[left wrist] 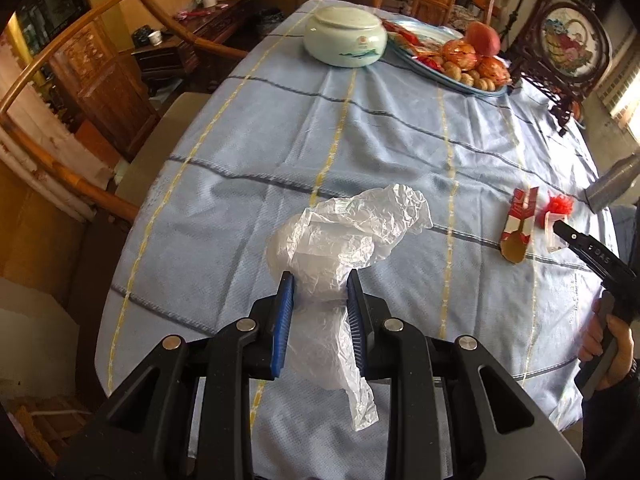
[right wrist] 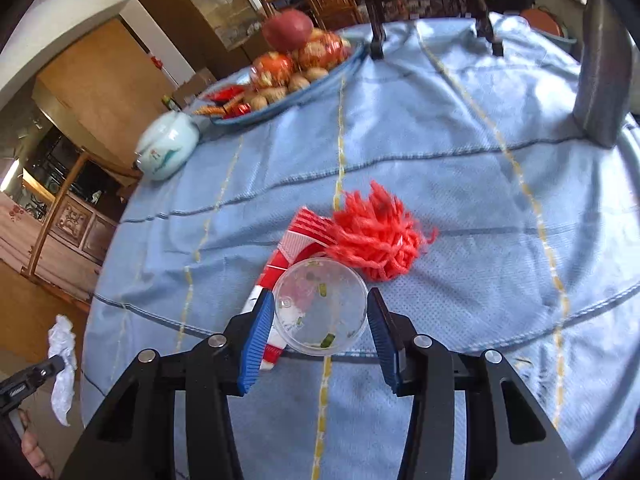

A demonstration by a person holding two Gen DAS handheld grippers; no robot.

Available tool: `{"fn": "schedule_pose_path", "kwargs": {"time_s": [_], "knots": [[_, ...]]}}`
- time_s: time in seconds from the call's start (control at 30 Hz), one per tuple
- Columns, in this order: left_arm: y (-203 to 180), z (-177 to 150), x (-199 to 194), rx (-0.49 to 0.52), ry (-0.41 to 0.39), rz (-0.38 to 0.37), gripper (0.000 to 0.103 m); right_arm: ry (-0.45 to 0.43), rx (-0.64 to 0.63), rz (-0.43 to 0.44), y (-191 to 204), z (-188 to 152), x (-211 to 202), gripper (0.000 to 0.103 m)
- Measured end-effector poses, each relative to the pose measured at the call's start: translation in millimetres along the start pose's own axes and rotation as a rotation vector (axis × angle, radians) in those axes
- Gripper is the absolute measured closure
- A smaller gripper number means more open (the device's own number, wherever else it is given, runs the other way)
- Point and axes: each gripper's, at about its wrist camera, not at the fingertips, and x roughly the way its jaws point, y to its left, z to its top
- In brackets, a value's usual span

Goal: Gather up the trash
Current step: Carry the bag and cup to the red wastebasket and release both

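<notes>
My left gripper [left wrist: 320, 280] is shut on a crumpled white plastic bag [left wrist: 352, 228], which bulges above the blue pads and trails below them. In the right wrist view that gripper [right wrist: 54, 364] and the bag [right wrist: 64, 344] show at the lower left, off the table's edge. My right gripper [right wrist: 320, 298] holds a clear round plastic container [right wrist: 320, 312] with bits of residue; both pads touch its rim. Behind it lie a red-and-white paper wrapper [right wrist: 304, 236] and a red net tuft [right wrist: 376, 240]. The left wrist view shows the wrapper [left wrist: 520, 220], the tuft [left wrist: 558, 208] and my right gripper [left wrist: 562, 232].
A blue striped cloth [left wrist: 360, 140] covers the table. At the far end stand a pale green lidded jar [left wrist: 344, 36] and a tray of fruit and snacks [left wrist: 452, 72]. A grey metal cylinder [right wrist: 600, 80] and a dark wooden stand [left wrist: 560, 60] are on the right. A wooden chair [left wrist: 80, 100] stands left.
</notes>
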Motion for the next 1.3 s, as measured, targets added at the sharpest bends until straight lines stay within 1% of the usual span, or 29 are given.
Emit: {"fn": "schedule_pose_path", "kwargs": {"time_s": [0.13,0.27,0.37,0.5,0.6,0.77,0.87,0.93,0.97,1.03,1.07,1.17,1.2,1.27,1.3], "knots": [[-9.0,9.2,1.5,0.047,-0.011,-0.047,0.076,-0.053,0.022,0.032,9.3,-8.8,-34.6,0.055],[-16.5,18.6,-4.1,0.098,-0.035,-0.093,0.076,-0.117,0.028,0.039,25.2,-23.0,-66.7,0.055],[-14.0,21.4,-14.7,0.130,-0.062,-0.119,0.076,-0.138,0.042,0.052,39.4,-33.0,-79.4,0.055],[9.6,20.6,-25.5,0.116,-0.082,-0.134,0.076,-0.138,0.018,0.077,71.1,-41.9,-82.9,0.055],[40.2,17.0,-32.2,0.072,-0.093,-0.123,0.076,-0.127,-0.029,0.111,105.4,-47.4,-79.6,0.055],[110.7,-2.2,-44.5,-0.055,-0.107,-0.075,0.076,-0.065,-0.148,0.196,174.2,-55.8,-62.6,0.055],[165.9,-25.4,-50.3,-0.170,-0.104,-0.021,0.076,-0.013,-0.226,0.244,214.8,-61.8,-49.1,0.055],[194.0,-40.9,-54.3,-0.238,-0.099,0.010,0.076,0.027,-0.286,0.281,244.4,-66.1,-39.1,0.056],[213.8,-53.5,-57.4,-0.289,-0.095,0.035,0.076,0.050,-0.318,0.300,260.2,-68.5,-33.4,0.056],[240.8,-73.9,-64.3,-0.361,-0.089,0.068,0.076,0.093,-0.378,0.337,288.3,-74.8,-23.4,0.056],[258.9,-89.7,-68.9,-0.415,-0.084,0.092,0.076,0.115,-0.410,0.356,303.8,-78.3,-17.9,0.056],[296.6,-128.0,-81.2,-0.530,-0.076,0.145,0.076,0.182,-0.505,0.414,351.3,-93.3,-4.8,0.056],[313.4,-149.0,-87.4,-0.590,-0.070,0.173,0.076,0.205,-0.540,0.437,368.2,-99.7,-0.3,0.056],[333.4,-176.3,-95.1,-0.662,-0.061,0.205,0.076,0.244,-0.595,0.472,395.8,-110.9,6.6,0.056],[346.5,-196.0,-100.5,-0.714,-0.054,0.227,0.076,0.264,-0.622,0.490,409.2,-117.2,9.9,0.056]]}}
